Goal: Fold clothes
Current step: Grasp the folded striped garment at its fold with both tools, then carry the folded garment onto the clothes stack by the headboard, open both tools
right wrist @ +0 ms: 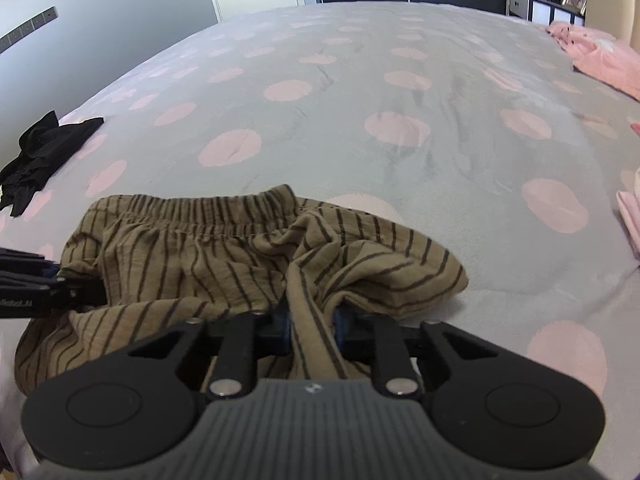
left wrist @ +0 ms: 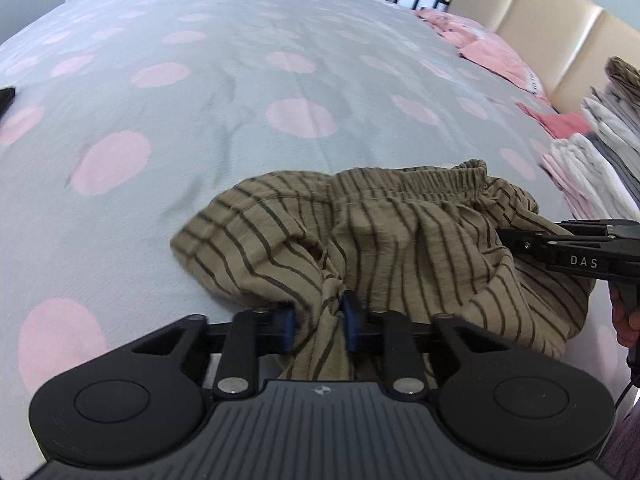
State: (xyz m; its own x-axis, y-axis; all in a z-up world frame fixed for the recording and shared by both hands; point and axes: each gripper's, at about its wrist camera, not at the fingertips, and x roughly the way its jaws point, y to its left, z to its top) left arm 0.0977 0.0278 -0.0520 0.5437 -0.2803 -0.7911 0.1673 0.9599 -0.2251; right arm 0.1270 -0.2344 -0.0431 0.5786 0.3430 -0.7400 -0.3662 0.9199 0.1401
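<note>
Olive-brown striped shorts [left wrist: 400, 240] with an elastic waistband lie bunched on the grey bedspread with pink dots [left wrist: 240, 100]. My left gripper [left wrist: 319, 320] is shut on a fold of the shorts at their near edge. My right gripper [right wrist: 311, 326] is shut on another fold of the same shorts [right wrist: 200, 252]. The right gripper also shows in the left wrist view [left wrist: 568, 252] at the shorts' right side. The left gripper shows at the left edge of the right wrist view [right wrist: 44, 284]. The waistband lies away from me.
A stack of folded clothes [left wrist: 600, 152] stands at the right by the beige headboard [left wrist: 540, 28]. Pink garments [left wrist: 488, 48] lie at the far right. A black garment [right wrist: 40, 152] lies at the bed's left edge. A dresser [right wrist: 548, 4] stands beyond the bed.
</note>
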